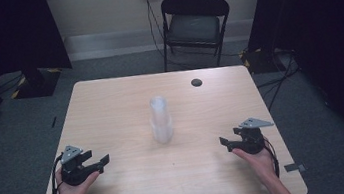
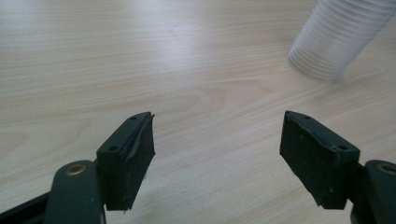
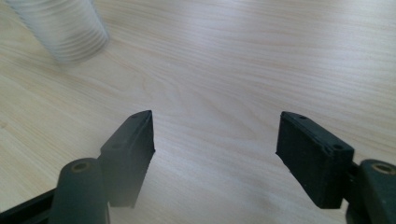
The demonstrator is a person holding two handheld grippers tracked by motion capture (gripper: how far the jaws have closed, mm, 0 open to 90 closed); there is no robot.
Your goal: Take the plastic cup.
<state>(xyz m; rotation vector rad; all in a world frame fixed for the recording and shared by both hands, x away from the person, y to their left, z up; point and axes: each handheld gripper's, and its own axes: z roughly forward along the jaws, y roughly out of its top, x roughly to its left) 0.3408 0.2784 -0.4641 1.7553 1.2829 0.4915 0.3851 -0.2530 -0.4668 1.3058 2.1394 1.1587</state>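
1. Stack of clear cups (image 1: pixel 161 120) stands upright on the table (image 1: pixel 110 105), its long axis vertical, midway between the two tongs and ahead of both.
2. Left gripper (image 1: pixel 99 164): jaws spread, nothing between them; the stack lies ahead and to its right.
3. Right gripper (image 1: pixel 226 143): jaws spread, empty; the stack lies ahead and to its left.
4. Neither hand is clearly nearer.

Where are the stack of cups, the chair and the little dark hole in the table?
stack of cups (image 1: pixel 161 121), high view, middle of the stack.
chair (image 1: pixel 194 26), high view, its seat.
dark hole (image 1: pixel 197 82), high view, its centre.
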